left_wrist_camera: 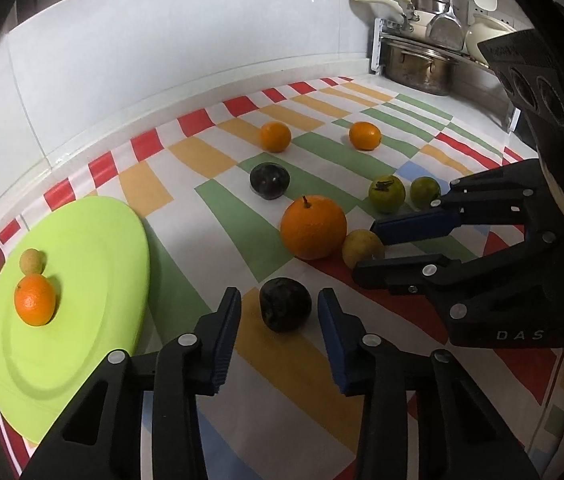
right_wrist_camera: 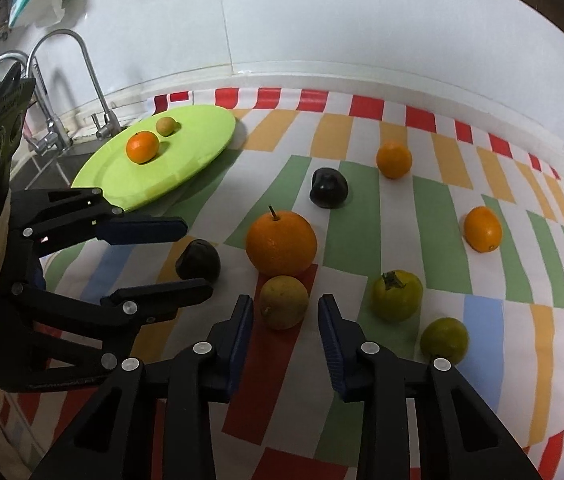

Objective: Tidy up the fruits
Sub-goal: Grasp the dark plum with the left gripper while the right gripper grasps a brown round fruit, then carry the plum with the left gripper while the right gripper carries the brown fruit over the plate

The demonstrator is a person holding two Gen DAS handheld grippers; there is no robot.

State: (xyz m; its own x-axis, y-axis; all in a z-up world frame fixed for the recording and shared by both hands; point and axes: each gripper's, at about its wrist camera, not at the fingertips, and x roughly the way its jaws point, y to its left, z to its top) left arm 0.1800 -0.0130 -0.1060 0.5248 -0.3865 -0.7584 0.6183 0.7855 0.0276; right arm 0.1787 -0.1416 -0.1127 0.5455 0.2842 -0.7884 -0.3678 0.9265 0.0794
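Note:
My left gripper (left_wrist_camera: 279, 294) stands open low over the striped cloth, its blue pads on either side of a dark plum (left_wrist_camera: 285, 309) with a narrow gap on each side. My right gripper (right_wrist_camera: 285, 300) is open around a yellowish round fruit (right_wrist_camera: 283, 302), pads just clear of it. The two grippers sit close side by side. A big orange (left_wrist_camera: 313, 227) lies just behind both fruits. The lime-green plate (left_wrist_camera: 82, 280) at the left holds a small orange (left_wrist_camera: 34, 299) and a small tan fruit (left_wrist_camera: 32, 261).
A second dark plum (right_wrist_camera: 328, 189), two small oranges (right_wrist_camera: 393, 159) (right_wrist_camera: 482, 229) and two green fruits (right_wrist_camera: 396, 295) (right_wrist_camera: 443, 340) lie scattered on the cloth. A faucet (right_wrist_camera: 94, 80) and sink stand beyond the plate. A rack with pots (left_wrist_camera: 421, 64) fills the back right corner.

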